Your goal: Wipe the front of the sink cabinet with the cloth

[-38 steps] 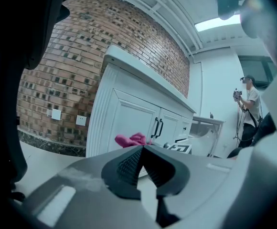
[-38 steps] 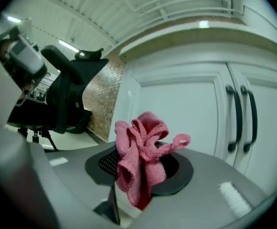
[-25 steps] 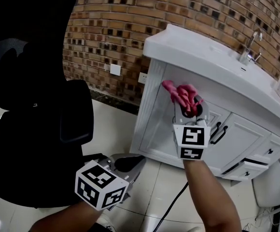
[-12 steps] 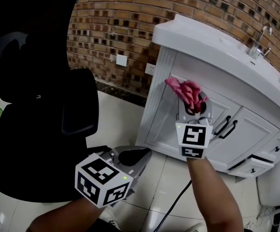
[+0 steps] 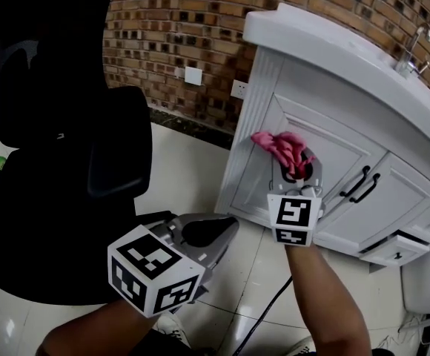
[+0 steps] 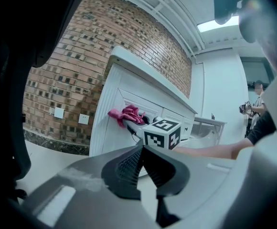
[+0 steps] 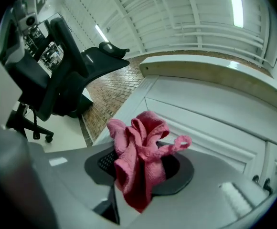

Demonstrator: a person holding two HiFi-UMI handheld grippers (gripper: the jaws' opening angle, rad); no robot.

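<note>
**Pink cloth held up at left door of sink cabinet**

Left gripper [image 5: 219, 232] is nearest, low over the tiled floor [image 5: 178, 176], jaws closed together with nothing between them. A black cable [image 5: 263, 314] runs on the floor under the right forearm. Right gripper [image 5: 297, 170] is raised further forward, jaws clamped on a bunched pink cloth [image 5: 278, 147]. The cloth sticks out past the tips, with one loose corner poking right in the right gripper view. The cloth is at the left door panel of the white sink cabinet [image 5: 333, 136], near the fluted left corner, about mid height; can't tell if it actually touches. Two black door handles [image 5: 359, 184] are right of the cloth, apart from it. Black office chair [image 5: 52, 162] is left of the cabinet. Faucet [image 5: 415, 50] is on the top, far right. Brick wall [image 5: 185, 21] is behind, with white wall plates [image 5: 193, 75] low on it
</note>
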